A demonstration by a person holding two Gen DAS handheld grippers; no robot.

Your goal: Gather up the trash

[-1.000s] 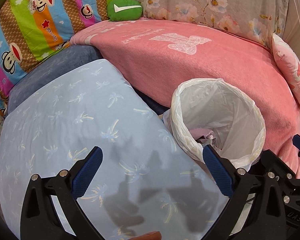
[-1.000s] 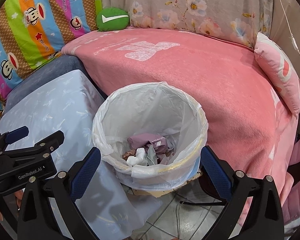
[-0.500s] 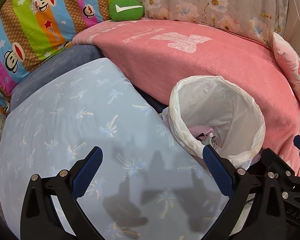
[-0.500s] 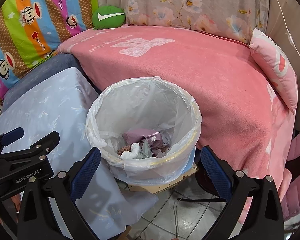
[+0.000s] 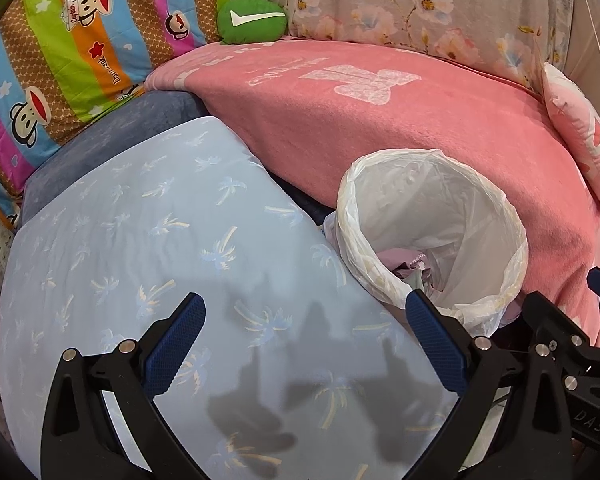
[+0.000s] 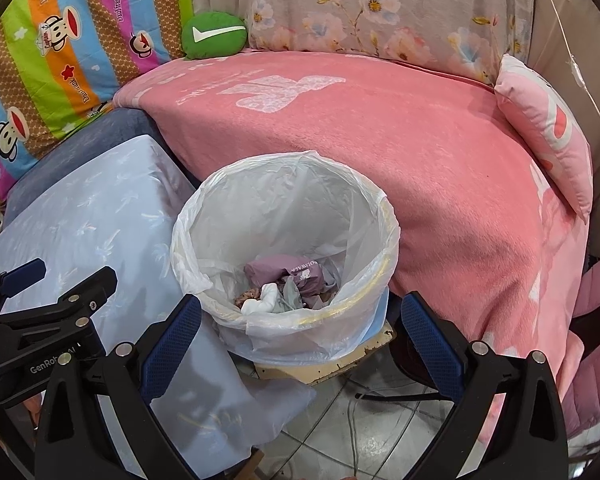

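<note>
Where liner folds, trash half hidden

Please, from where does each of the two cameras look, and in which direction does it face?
Left wrist: sits on the left gripper, faces forward and down over the pale blue cloth; its open fingers show, and the right gripper at the right edge.
Right wrist: sits on the right gripper, faces down into the lined bin; its open fingers show, and the left gripper at the left edge.
Shared: bin, trash, pink blanket, green cushion.
</note>
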